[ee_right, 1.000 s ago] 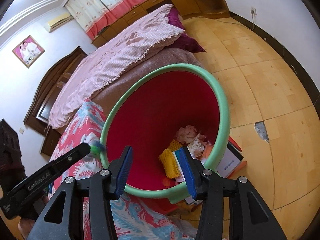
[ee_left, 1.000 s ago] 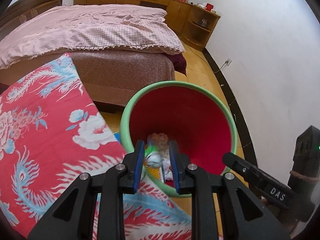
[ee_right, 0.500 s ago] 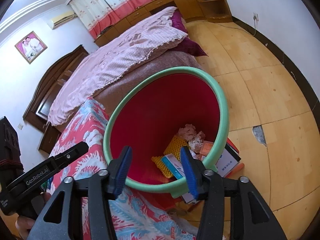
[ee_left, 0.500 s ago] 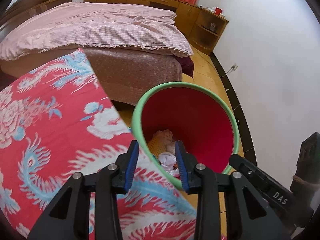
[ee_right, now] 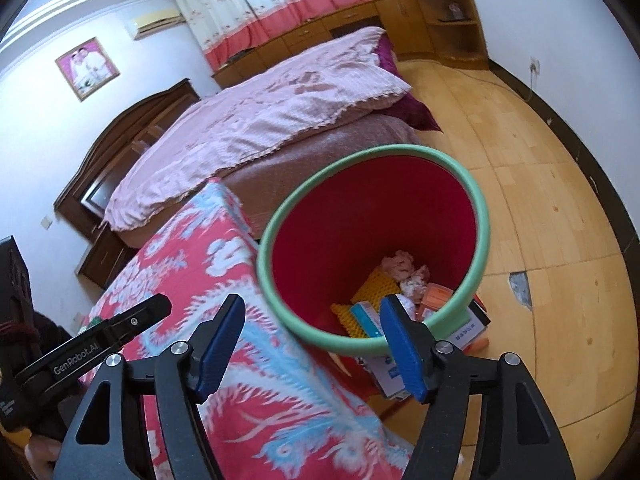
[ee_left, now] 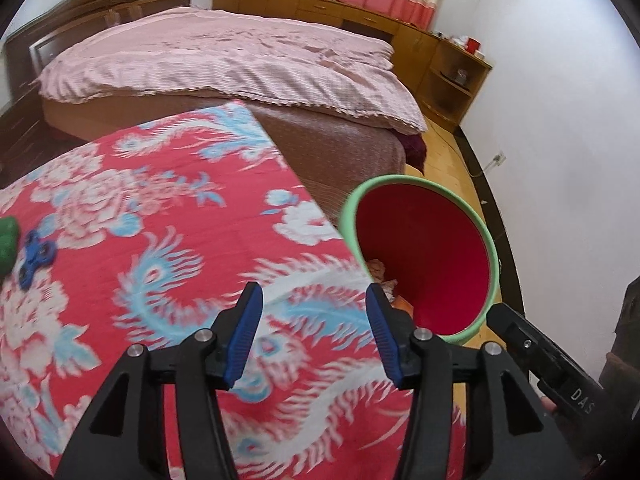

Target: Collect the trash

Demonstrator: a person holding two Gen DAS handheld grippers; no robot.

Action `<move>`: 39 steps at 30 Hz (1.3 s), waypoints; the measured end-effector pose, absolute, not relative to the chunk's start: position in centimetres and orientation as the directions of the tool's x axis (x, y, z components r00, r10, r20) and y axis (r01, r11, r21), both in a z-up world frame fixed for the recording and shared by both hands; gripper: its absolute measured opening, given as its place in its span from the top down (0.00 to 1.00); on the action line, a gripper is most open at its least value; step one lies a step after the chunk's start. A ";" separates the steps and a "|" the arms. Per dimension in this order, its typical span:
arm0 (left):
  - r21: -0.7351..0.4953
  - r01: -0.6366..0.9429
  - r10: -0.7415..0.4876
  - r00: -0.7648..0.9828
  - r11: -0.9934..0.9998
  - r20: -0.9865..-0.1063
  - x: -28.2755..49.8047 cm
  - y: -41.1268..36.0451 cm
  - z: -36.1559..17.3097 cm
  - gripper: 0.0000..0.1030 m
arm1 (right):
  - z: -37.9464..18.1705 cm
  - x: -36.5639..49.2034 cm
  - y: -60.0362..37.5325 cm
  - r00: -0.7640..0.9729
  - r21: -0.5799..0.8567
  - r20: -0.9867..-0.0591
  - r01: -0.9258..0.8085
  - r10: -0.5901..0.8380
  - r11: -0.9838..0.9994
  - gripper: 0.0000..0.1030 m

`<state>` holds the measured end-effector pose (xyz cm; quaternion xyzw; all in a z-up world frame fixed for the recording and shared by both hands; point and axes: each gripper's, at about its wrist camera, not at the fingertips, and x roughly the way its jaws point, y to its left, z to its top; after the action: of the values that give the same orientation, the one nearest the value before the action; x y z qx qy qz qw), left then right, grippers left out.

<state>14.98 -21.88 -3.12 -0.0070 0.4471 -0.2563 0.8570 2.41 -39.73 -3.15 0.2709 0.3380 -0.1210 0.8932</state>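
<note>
A red bin with a green rim (ee_left: pixel 492 248) (ee_right: pixel 482 216) stands on the floor beside the table's right edge. It holds trash: pink crumpled paper (ee_right: pixel 398 262), a yellow knobbly piece (ee_right: pixel 378 286), an orange packet (ee_right: pixel 434 296). My left gripper (ee_left: pixel 314 338) is open and empty above the red floral tablecloth (ee_left: pixel 160 220). My right gripper (ee_right: pixel 312 348) is open and empty, over the table edge near the bin rim. A blue fidget spinner (ee_left: pixel 36 256) and a green object (ee_left: pixel 8 244) lie at the table's far left.
A bed with a pink cover (ee_left: pixel 224 60) stands behind the table. Boxes (ee_right: pixel 468 328) lie on the wooden floor (ee_right: pixel 540 200) under the bin's side. Wooden cabinets (ee_left: pixel 444 64) line the far wall. A white wall (ee_left: pixel 560 140) is right of the bin.
My left gripper let a small trash item go into the bin, opened wider and swung left over the table. My right gripper drew back slightly from the bin, staying open.
</note>
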 end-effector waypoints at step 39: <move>-0.179 0.153 -0.235 0.669 0.972 -0.705 7.3 -6.0 0.7 0.48 | 1.4 -0.8 -26.3 0.808 0.296 -0.587 0.174 0.036 0.939 0.28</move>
<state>7.28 -6.02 0.66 -0.0521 0.3925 -0.1063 0.9121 -0.83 -26.32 1.44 0.1706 0.3073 -0.0370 0.9355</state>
